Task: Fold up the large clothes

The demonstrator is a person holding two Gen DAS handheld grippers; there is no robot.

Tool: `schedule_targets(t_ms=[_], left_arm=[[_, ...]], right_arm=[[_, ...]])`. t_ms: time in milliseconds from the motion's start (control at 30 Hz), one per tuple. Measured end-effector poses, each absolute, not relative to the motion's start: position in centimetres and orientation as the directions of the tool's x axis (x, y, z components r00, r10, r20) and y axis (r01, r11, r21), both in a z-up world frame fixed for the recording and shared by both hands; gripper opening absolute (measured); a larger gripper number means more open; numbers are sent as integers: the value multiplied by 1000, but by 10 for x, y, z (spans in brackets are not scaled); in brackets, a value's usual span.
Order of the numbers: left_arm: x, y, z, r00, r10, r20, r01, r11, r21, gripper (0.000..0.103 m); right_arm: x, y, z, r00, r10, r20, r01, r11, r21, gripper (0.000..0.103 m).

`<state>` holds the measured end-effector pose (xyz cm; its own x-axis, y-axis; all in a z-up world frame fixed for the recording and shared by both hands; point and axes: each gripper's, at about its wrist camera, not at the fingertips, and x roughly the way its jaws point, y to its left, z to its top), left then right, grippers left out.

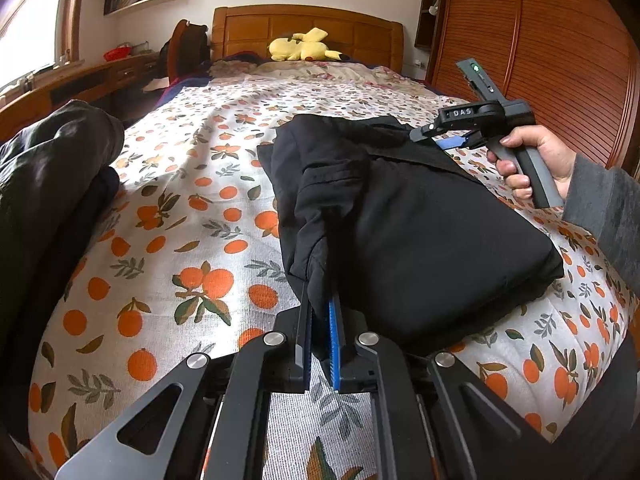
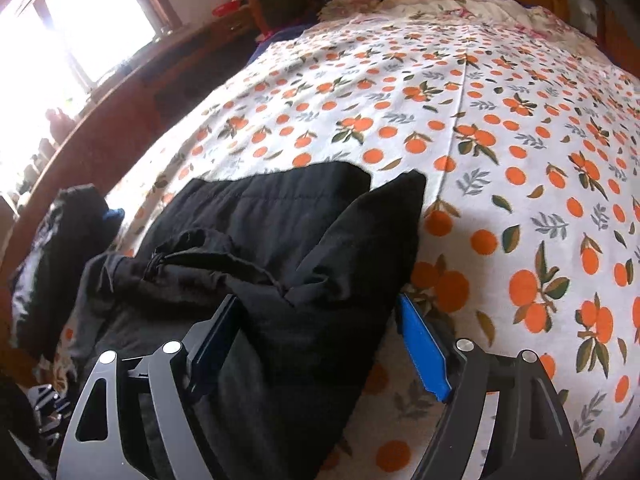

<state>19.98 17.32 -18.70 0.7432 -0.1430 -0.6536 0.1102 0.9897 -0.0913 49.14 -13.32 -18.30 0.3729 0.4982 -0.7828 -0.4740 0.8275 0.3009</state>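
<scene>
Claws: left gripper (image 1: 320,320) is pinching the near-left edge of the black jacket (image 1: 420,232), jaws nearly closed on the cloth; right gripper (image 2: 320,344) is hovering wide open over the jacket's far-right corner, gripping nothing. Jacket is lying on the orange-print bedspread (image 1: 180,240), already folded into a compact block. Folding is looking nearly done; one flap or a final tidy is probably remaining.

Yellow plush toy (image 1: 301,45) near wooden headboard (image 1: 248,26); orange-print bedspread (image 1: 192,216).
</scene>
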Motion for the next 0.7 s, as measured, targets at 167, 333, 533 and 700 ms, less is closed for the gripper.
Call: schedule_targets(t_ms=[167, 333, 533, 700], left_arm=[[201, 172, -187, 742, -139, -656, 110, 990, -86, 9], [200, 172, -187, 741, -136, -657, 108, 991, -84, 9], [197, 172, -183, 751, -125, -648, 100, 992, -74, 10], [183, 178, -174, 768, -96, -633, 71, 995, -65, 15]], right_arm=[[501, -133, -190, 355, 504, -787, -443, 832, 334, 78], [511, -132, -214, 275, 554, -786, -397, 810, 432, 73], [500, -134, -208, 252, 602, -758, -437, 769, 466, 34], [477, -135, -186, 333, 535, -776, -482, 804, 348, 24]])
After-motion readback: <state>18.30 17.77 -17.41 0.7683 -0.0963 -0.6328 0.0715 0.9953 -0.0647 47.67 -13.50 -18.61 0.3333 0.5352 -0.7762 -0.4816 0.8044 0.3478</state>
